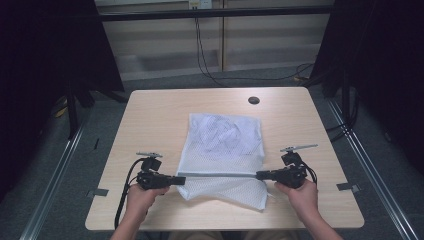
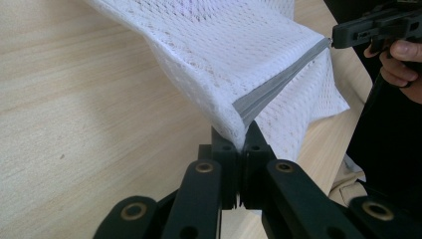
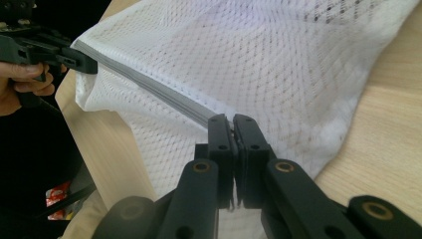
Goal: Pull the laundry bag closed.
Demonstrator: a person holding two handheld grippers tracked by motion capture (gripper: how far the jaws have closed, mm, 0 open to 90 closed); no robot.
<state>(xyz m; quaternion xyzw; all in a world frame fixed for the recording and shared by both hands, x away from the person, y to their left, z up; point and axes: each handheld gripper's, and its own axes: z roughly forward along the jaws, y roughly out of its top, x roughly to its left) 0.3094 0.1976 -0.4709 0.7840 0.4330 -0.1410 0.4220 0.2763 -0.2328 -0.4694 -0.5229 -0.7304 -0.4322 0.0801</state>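
**Evidently a soft bag, pulled taut by its zipper**

Light and limp, the mesh bag (image 1: 221,155) probably sags wherever unsupported; its grey zipper (image 1: 220,175) looks the firmest hold. It lies mid-bench (image 1: 150,115), near edge lifted. Left gripper (image 1: 181,180) clamps the zipper's left end, right gripper (image 1: 260,175) its right end, strip stretched between.

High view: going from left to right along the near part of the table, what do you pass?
Left hand → left gripper → white mesh bag with its grey zipper strip pulled taut → right gripper → right hand.
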